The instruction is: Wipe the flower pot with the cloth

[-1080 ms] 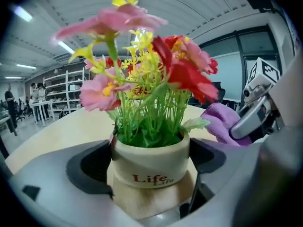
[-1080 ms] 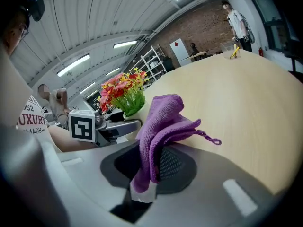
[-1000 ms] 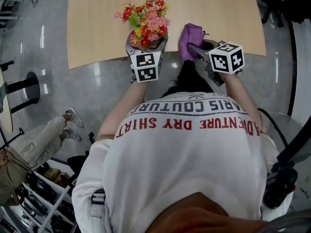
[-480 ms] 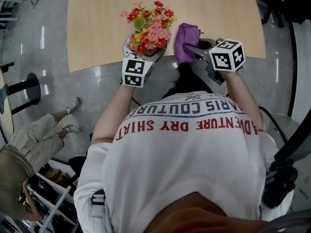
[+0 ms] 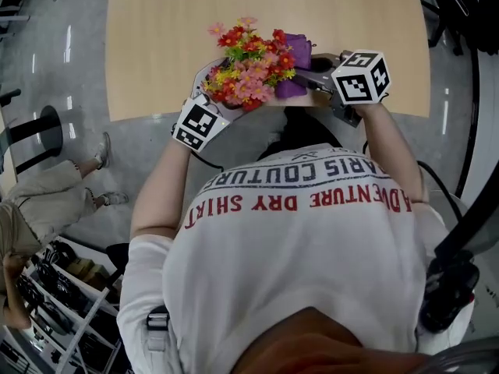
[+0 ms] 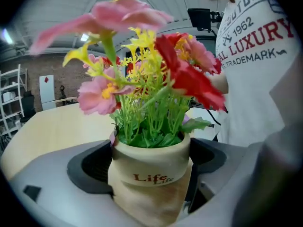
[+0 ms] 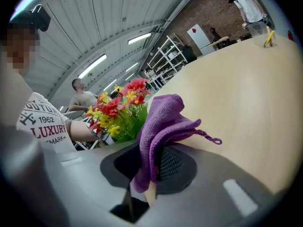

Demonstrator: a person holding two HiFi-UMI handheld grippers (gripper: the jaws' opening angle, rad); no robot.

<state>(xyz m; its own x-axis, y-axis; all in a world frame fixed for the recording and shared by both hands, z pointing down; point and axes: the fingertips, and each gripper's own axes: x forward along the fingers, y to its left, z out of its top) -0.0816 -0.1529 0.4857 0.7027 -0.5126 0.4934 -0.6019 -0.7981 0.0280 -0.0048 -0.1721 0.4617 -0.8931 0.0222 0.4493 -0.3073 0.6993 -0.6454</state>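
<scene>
A beige flower pot point(image 6: 150, 163) printed "Life" holds pink, red and yellow flowers point(image 6: 142, 74). My left gripper point(image 6: 151, 174) is shut on the pot, one jaw on each side of it. In the head view the tilted flowers point(image 5: 251, 68) hide the pot, above the table's near edge, with my left gripper point(image 5: 226, 96) under them. My right gripper point(image 7: 150, 171) is shut on a folded purple cloth point(image 7: 163, 119). That cloth point(image 5: 296, 51) sits right beside the flowers, partly behind them, at my right gripper point(image 5: 308, 75). The right gripper view shows the flowers point(image 7: 117, 109) just left of the cloth.
The light wooden table point(image 5: 156, 29) stretches away beyond both grippers. A clear container point(image 7: 261, 31) stands at its far end. Another person point(image 5: 39, 201) stands on the grey floor at the left, near a shelf rack point(image 5: 70, 326).
My left gripper has rolled and tipped the pot, so the flowers swung right toward the cloth. My right gripper carried the cloth left, up against the flowers. The person at the left walked on.
</scene>
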